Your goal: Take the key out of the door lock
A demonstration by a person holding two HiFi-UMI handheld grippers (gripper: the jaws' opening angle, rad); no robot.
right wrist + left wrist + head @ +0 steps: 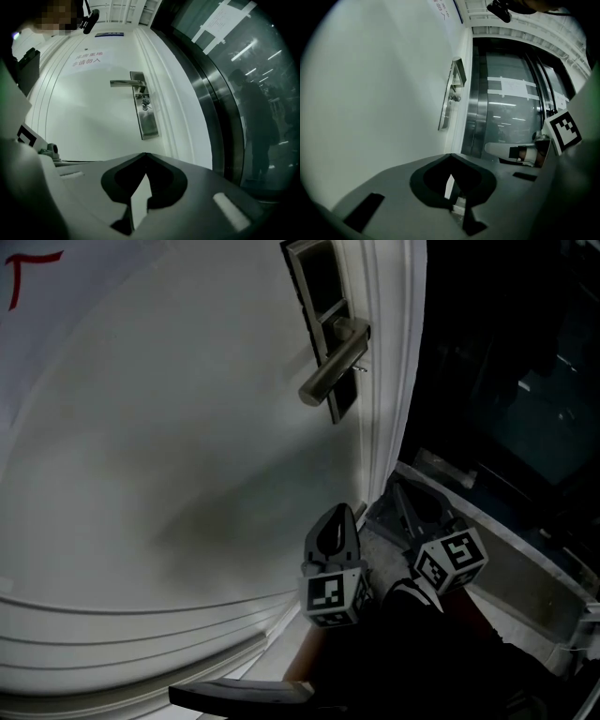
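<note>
A steel lock plate (323, 329) with a lever handle (333, 371) sits on the white door (169, 446). A small key (361, 368) sticks out of the plate just below the handle. In the right gripper view the key (146, 105) shows under the handle (126, 83). From the left gripper view the plate (449, 101) is seen edge-on. My left gripper (342, 512) and right gripper (398, 488) hang low, well below the lock and apart from it. Both are shut on nothing, their tips meeting in the left (450, 154) and right (145, 153) gripper views.
The door's moulded frame (389, 381) runs to the right of the lock, with a steel-framed dark glass panel (234, 93) beyond it. A sign with red characters (86, 60) is on the door above the handle. A dark flat object (244, 695) lies near the floor.
</note>
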